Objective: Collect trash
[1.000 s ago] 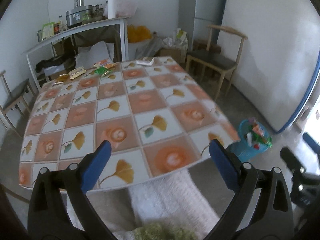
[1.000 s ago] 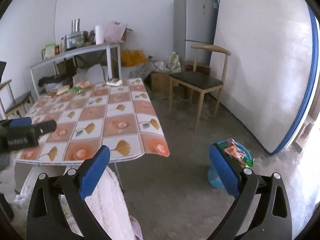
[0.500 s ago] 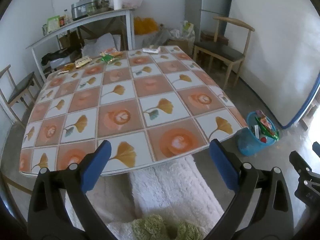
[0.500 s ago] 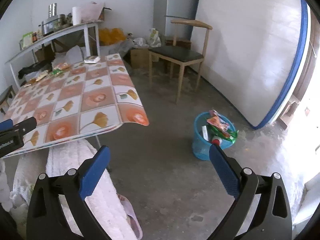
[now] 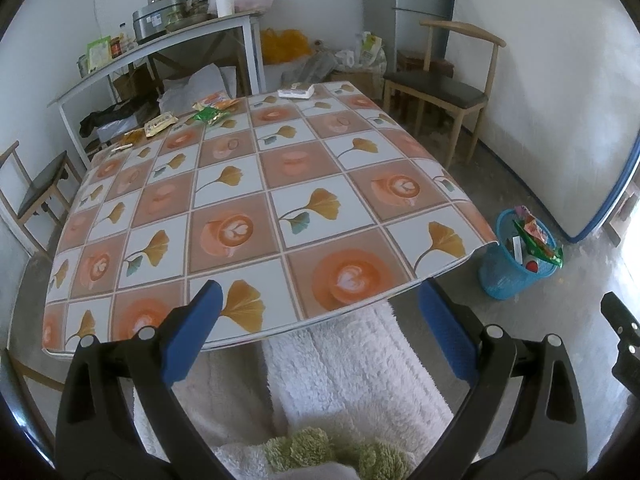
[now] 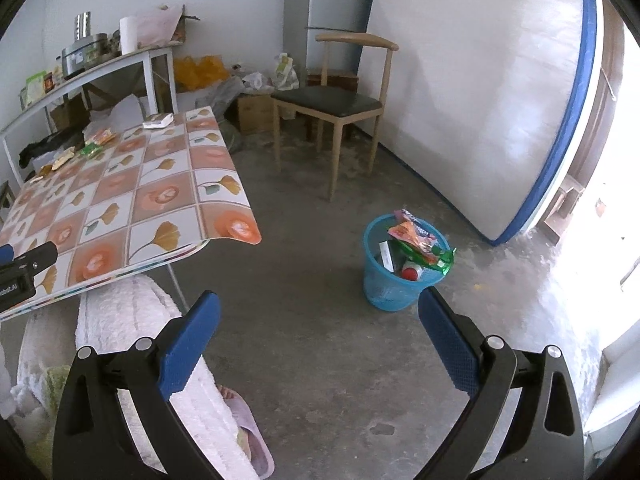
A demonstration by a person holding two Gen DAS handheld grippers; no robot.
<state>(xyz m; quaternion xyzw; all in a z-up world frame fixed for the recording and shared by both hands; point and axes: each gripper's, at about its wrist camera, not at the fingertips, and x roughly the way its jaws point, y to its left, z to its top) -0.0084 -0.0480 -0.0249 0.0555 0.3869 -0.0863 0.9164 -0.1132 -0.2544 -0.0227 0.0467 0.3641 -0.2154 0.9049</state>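
Observation:
Several snack wrappers (image 5: 208, 111) lie at the far left corner of the patterned table (image 5: 256, 208), with a white box (image 5: 296, 91) at the far edge. A blue trash basket (image 5: 516, 264) stuffed with wrappers stands on the floor right of the table. My left gripper (image 5: 318, 330) hangs open and holds nothing above the table's near edge. In the right wrist view the basket (image 6: 400, 268) is just beyond my open, unladen right gripper (image 6: 318, 332), and the wrappers (image 6: 90, 146) show far left.
A wooden chair (image 6: 336, 108) stands behind the basket, and a white mattress (image 6: 472, 92) leans on the right wall. A metal shelf table (image 5: 160, 52) with pots backs the room. Another chair (image 5: 36, 196) is at the left. A person's fluffy white legs (image 5: 340, 380) are below the table edge.
Both grippers have pulled back and tilted, so the table and basket show fuller in view. The right view has swung rightward toward the basket. Both jaws stay open.

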